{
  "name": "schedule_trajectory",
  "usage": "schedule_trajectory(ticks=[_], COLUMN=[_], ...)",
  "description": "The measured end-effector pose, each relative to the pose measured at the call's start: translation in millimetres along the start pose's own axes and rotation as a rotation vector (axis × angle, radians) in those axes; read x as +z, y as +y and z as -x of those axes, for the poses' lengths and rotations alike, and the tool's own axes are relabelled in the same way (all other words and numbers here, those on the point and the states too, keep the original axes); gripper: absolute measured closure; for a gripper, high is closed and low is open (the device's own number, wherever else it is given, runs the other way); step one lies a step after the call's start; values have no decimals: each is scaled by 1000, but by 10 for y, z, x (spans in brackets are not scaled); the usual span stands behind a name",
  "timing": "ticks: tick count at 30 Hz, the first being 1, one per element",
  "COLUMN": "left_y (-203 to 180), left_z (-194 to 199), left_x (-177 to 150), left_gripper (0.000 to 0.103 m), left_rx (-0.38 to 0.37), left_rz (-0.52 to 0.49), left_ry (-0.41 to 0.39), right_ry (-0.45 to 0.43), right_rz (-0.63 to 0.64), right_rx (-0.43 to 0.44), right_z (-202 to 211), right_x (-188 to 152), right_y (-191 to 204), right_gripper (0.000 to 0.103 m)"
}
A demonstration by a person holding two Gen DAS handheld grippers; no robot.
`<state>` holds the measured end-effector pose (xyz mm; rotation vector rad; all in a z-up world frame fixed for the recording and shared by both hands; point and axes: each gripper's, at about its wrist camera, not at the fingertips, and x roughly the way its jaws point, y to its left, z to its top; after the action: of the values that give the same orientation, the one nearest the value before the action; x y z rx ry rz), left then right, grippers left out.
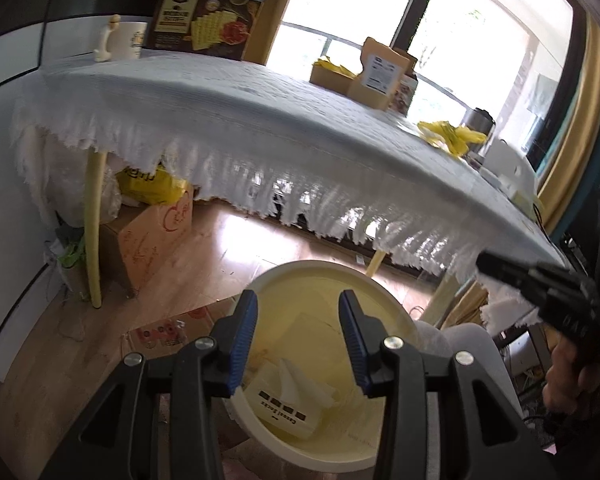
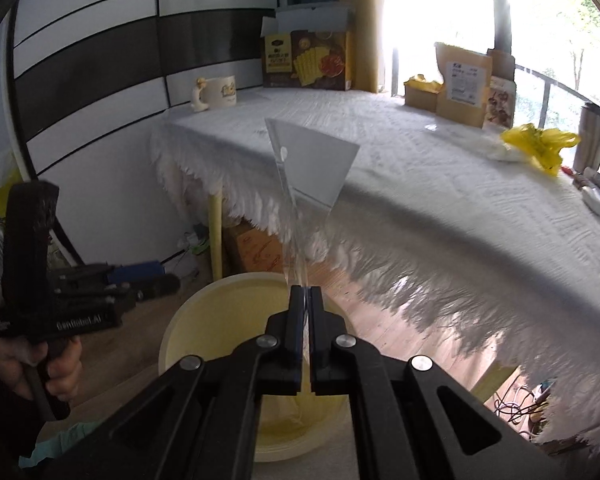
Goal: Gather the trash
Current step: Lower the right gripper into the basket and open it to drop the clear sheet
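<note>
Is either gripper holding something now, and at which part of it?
The right gripper pinches a clear plastic package by its bottom end. The left gripper is open and holds nothing.

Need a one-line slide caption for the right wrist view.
Right gripper shut on a clear plastic wrapper, held above the cream trash bin beside the cloth-covered table.

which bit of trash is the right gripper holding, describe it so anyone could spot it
Above the round cream bin on the floor, before the white-clothed table, the right gripper is shut on a clear plastic sleeve. It stands upright, see-through with a white card inside, unlike the yellow bag on the table.
</note>
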<state>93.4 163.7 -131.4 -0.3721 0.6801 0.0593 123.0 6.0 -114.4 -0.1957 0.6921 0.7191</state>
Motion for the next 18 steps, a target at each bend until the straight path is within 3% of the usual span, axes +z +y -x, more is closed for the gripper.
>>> schedule_trajectory(ticks=[8,14,18], left_y=[84,97,121], left_z=[37,44,63], left_x=[1,-4,-5], left_gripper=[61,61,61], left_rx=[7,10,16], left_rz=[11,10,11], left_ry=[-8,-11,-13], right_ry=[74,189,227], right_rz=[22,82,103], right_rx=[47,100,121], right_z=[-282,-516,-589], right_x=[-76,-187,-233], right_y=[172,326,373], right_gripper=[101,99,79])
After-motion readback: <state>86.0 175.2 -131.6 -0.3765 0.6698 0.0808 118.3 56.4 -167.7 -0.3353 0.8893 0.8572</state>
